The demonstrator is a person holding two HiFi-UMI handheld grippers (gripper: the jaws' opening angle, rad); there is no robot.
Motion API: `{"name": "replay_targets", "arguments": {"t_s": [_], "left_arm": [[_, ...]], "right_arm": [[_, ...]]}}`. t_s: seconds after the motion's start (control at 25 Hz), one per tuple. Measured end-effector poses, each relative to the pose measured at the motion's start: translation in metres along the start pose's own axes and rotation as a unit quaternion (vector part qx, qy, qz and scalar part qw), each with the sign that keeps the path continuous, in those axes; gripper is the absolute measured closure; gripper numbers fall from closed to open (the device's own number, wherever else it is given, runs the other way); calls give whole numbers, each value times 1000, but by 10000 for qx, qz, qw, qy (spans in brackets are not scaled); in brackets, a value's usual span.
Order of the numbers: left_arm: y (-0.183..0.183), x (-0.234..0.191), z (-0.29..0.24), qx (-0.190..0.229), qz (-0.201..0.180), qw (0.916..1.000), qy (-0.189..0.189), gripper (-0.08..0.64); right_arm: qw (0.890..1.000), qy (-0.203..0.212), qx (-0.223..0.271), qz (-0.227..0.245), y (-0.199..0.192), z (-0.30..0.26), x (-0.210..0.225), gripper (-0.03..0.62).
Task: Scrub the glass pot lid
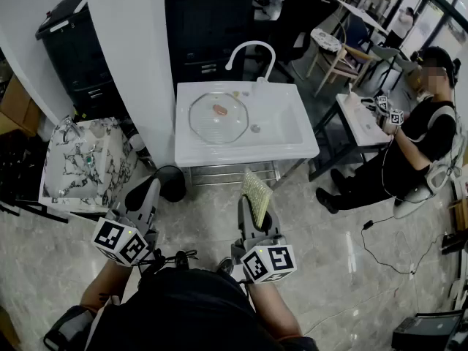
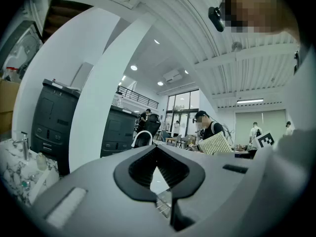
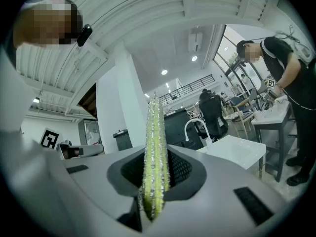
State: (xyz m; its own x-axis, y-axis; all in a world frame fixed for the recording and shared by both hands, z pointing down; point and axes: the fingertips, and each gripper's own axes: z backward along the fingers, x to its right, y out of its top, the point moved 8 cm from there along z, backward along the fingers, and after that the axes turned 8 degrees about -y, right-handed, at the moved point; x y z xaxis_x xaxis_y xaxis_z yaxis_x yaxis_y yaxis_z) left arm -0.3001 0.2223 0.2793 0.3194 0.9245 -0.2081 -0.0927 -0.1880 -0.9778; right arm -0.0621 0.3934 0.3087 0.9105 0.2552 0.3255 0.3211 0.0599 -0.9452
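Note:
The glass pot lid [image 1: 213,125] lies flat in the basin of the white sink [image 1: 292,141], with a reddish spot near its middle. Both grippers hang well short of the sink, above the tiled floor. My right gripper [image 1: 253,212] is shut on a yellow-green scouring sponge [image 1: 257,189], which stands upright on edge between the jaws and points toward the sink. In the right gripper view the sponge [image 3: 155,147] fills the jaw gap of the gripper [image 3: 156,174]. My left gripper [image 1: 151,187] is shut and holds nothing; its jaws [image 2: 158,154] meet at the tips.
A white curved faucet [image 1: 252,48] rises behind the basin. A marble-patterned basin [image 1: 73,163] stands at the left beside a white pillar [image 1: 131,64]. A black cabinet [image 1: 208,20] is behind the sink. A seated person [image 1: 420,134] works at a table on the right.

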Motion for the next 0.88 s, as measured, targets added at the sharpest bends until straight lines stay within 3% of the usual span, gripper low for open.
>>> {"name": "replay_targets", "arguments": {"t_s": [0.4, 0.88], "left_arm": [[1, 9, -12, 5, -107, 9999, -37, 559], [-22, 76, -53, -74, -159, 9993, 340, 560]], "right_arm": [[10000, 81, 46, 28, 5, -3, 9, 526], [9988, 430, -190, -152, 18, 5, 89, 526]]}}
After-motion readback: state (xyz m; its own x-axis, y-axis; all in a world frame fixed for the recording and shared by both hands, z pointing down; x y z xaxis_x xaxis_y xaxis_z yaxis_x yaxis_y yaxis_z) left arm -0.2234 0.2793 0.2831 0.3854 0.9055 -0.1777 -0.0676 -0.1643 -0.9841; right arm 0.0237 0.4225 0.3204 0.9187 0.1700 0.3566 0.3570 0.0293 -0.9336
